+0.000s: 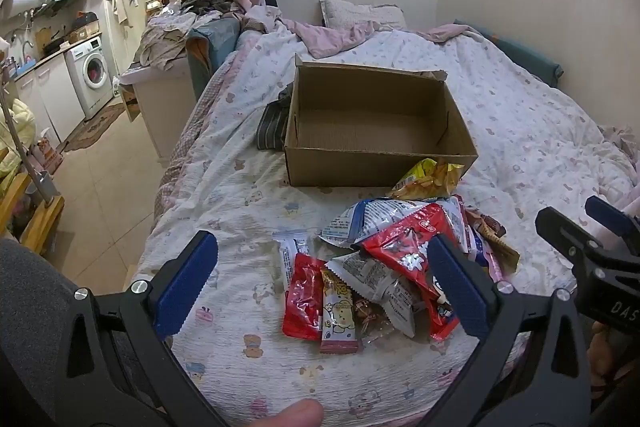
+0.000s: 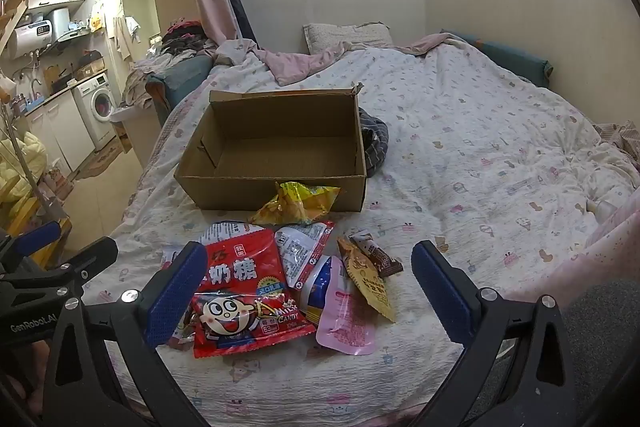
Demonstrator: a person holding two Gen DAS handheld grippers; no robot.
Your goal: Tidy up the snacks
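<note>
A pile of snack packets (image 1: 384,267) lies on the bed in front of an empty cardboard box (image 1: 372,125). In the right wrist view the pile holds a big red milk candy bag (image 2: 246,301), a pink pouch (image 2: 346,319), a brown wafer packet (image 2: 370,277) and a yellow chip bag (image 2: 300,205) leaning on the box (image 2: 276,147). My left gripper (image 1: 320,285) hovers open over the pile's left side, holding nothing. My right gripper (image 2: 310,293) also stands open above the pile, empty. Each gripper shows at the edge of the other's view.
The printed quilt (image 2: 480,163) covers the bed, with a grey striped cloth (image 2: 374,143) beside the box and a pillow (image 2: 344,35) at the head. Walls bound the far and right sides. Left of the bed are tiled floor (image 1: 108,187), a washing machine (image 1: 92,75) and cabinets.
</note>
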